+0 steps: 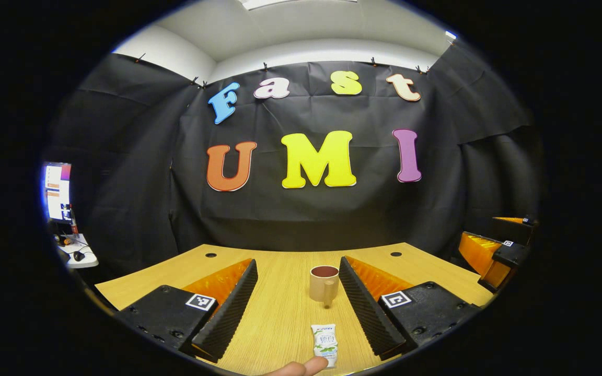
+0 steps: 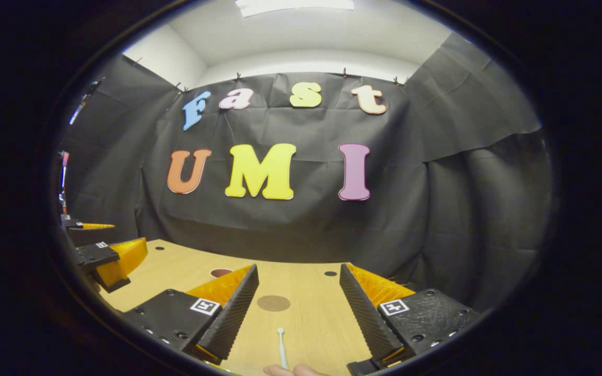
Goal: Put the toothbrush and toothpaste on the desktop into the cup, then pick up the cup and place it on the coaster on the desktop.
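Left gripper [image 1: 296,308]: fingers spread wide, nothing held, low over the desktop [image 1: 280,318].
Cup [image 1: 324,283]: upright at 12 o'clock between those fingers, handle toward the camera.
Toothpaste [image 1: 325,344]: flat at 6 o'clock, a fingertip [image 1: 301,368] touching its near end.
Right gripper [image 2: 296,313]: spread wide, empty.
Coaster [image 2: 273,303]: 12 o'clock between its fingers.
Toothbrush [image 2: 281,347]: 6 o'clock, near end by a hand [image 2: 293,371].

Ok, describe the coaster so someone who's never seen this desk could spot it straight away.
Start at the wooden desk in front of the black cloth wall. In the right gripper view, look between the right hand-held gripper's open fingers: the coaster lies there, just beyond the white toothbrush. It is a flat, round, brown disc, unlike the small dark cable holes farther back.
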The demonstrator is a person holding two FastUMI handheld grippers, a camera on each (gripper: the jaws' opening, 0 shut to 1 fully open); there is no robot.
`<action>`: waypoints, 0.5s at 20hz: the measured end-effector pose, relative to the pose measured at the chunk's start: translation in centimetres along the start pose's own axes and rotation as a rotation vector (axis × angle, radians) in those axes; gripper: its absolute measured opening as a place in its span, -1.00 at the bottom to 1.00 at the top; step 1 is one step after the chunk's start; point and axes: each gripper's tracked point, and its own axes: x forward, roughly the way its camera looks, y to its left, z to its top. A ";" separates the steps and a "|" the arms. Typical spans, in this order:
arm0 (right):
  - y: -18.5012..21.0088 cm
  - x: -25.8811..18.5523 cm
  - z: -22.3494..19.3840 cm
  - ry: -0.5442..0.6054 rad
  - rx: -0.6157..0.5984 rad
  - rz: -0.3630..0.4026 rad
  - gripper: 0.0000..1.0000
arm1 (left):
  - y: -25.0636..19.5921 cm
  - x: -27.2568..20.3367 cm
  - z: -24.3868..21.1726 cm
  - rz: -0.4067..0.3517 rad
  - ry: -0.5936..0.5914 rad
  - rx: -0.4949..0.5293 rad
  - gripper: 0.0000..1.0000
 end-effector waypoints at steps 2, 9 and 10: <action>-0.1 -0.1 -0.1 0.002 -0.005 -0.003 0.89 | 0.1 0.0 -0.2 0.003 0.005 -0.003 0.97; -0.3 -0.2 -1.1 0.020 -0.002 0.001 0.89 | -0.1 0.3 -2.0 -0.001 0.046 -0.025 0.99; -0.2 -0.1 -1.3 0.022 -0.005 0.002 0.90 | -0.1 0.5 -2.6 0.008 0.060 -0.031 0.98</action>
